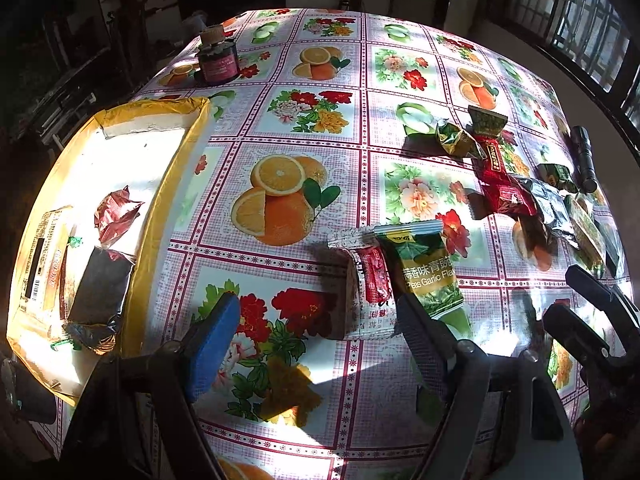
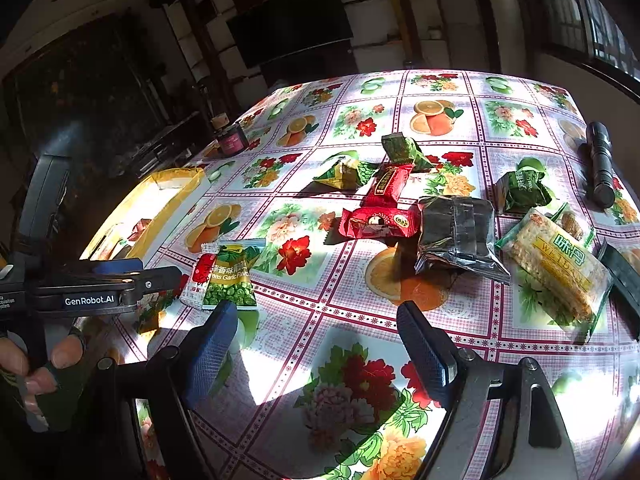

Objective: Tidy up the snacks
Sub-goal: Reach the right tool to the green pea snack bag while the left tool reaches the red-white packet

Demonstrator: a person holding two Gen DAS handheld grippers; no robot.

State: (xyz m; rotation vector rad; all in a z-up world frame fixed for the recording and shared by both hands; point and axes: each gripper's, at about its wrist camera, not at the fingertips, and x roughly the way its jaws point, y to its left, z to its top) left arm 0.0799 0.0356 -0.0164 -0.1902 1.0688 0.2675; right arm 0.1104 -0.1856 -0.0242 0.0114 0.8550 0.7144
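A green garlic-pea packet lies on a red-and-white packet on the flowered tablecloth. My left gripper is open and empty, just short of the two packets. A yellow box at the left holds several snacks, among them a maroon packet. My right gripper is open and empty over bare cloth. Ahead of it lie red packets, a silver packet, a cracker pack and green packets.
A small dark jar stands at the far left of the table. A black flashlight lies near the right edge. The left gripper's body shows at the left of the right wrist view.
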